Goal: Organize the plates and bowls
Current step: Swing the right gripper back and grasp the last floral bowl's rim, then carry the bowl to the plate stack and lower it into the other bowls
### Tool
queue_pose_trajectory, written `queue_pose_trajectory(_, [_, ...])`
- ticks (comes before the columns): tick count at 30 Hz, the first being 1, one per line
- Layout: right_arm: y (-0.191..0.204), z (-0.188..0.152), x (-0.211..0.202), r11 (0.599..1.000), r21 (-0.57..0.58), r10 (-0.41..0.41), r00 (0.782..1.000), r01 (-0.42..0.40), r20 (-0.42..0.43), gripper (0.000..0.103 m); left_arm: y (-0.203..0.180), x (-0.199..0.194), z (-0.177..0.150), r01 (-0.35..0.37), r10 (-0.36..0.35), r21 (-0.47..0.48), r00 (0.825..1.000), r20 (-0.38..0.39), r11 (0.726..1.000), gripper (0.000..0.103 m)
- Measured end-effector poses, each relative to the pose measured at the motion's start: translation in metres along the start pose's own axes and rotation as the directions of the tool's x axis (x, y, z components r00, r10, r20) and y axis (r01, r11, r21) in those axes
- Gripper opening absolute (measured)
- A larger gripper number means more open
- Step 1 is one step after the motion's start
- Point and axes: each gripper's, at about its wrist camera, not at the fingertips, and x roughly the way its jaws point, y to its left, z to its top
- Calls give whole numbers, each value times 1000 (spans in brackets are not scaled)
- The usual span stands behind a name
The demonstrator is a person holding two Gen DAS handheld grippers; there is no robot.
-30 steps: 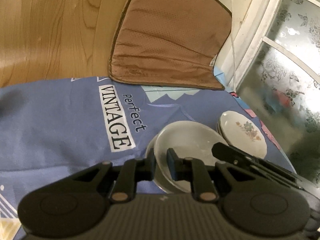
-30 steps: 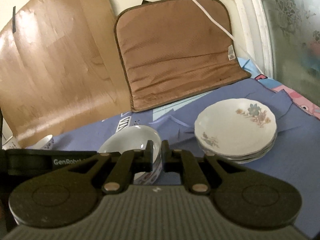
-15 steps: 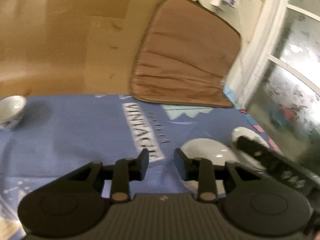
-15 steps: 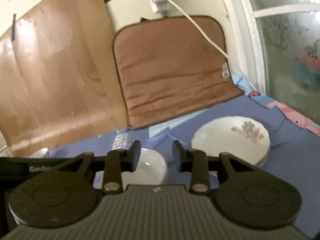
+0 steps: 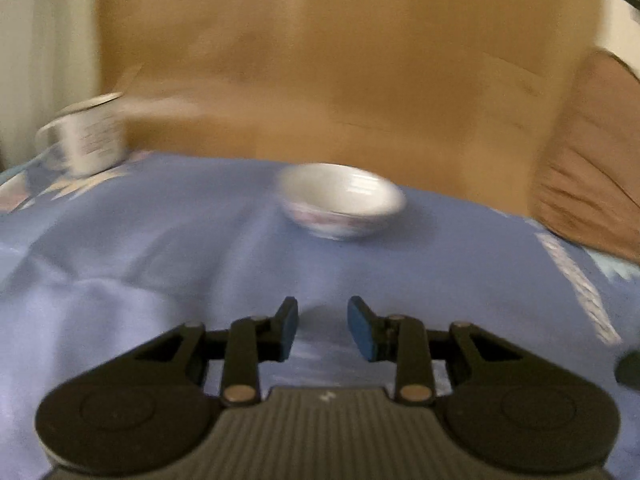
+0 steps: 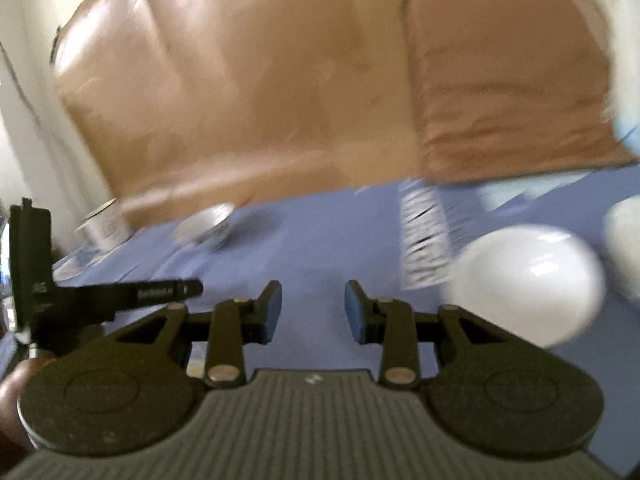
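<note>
white bowl [image 5: 342,200] ahead of left hand-held gripper [image 5: 322,328], apart.

Counted from my two wrist cameras: two white ceramic bowls, a small patterned one [image 5: 342,200] and a larger plain one [image 6: 528,284]. One white printed mug [image 5: 86,140]. One blurred white dish edge [image 6: 624,248], kind unclear.

Small bowl [image 5: 342,200]: white with a faint painted band outside, upright, empty, on the blue cloth [image 5: 160,264] near its far edge.
Large bowl [image 6: 528,280]: plain white, blurred, toward the cloth's right side.
Plates [image 6: 624,252]: white, blurred, at the right edge, just beside the large bowl.
</note>
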Motion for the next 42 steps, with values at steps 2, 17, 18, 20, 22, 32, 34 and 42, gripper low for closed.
queue_pose_trajectory(2, [8, 7, 15, 998, 44, 42, 998, -40, -49, 37, 23, 4, 2, -42, 43, -78, 999, 9, 996, 28])
queue_pose_trajectory(17, [64, 74, 159, 969, 246, 98, 964, -36, -245, 37, 38, 6, 4, -33, 37, -162, 999, 26, 986, 28])
queue_pose_trajectory(18, [67, 75, 167, 969, 246, 87, 962, -22, -257, 37, 40, 6, 5, -28, 32, -176, 999, 24, 984, 28])
queue_pose_trajectory(20, [70, 78, 179, 973, 229, 62, 958, 3, -279, 37, 46, 6, 6, -23, 29, -209, 999, 24, 978, 28])
queue_pose_trajectory(22, [73, 78, 190, 978, 207, 33, 952, 32, -303, 33, 50, 5, 6, -17, 23, -236, 1000, 21, 972, 28])
queue_pose_trajectory(32, [67, 76, 156, 983, 181, 77, 933, -12, -353, 9, 54, 4, 7, 90, -89, -266, 996, 14, 960, 43])
queue_pose_trajectory(34, [66, 71, 144, 985, 170, 92, 926, -30, -367, 9, 53, 4, 6, 99, -99, -259, 995, 13, 961, 44])
queue_pose_trajectory(42, [48, 52, 103, 980, 194, 115, 915, -41, -387, 9, 40, -4, 1, 156, -153, -189, 988, 33, 969, 40])
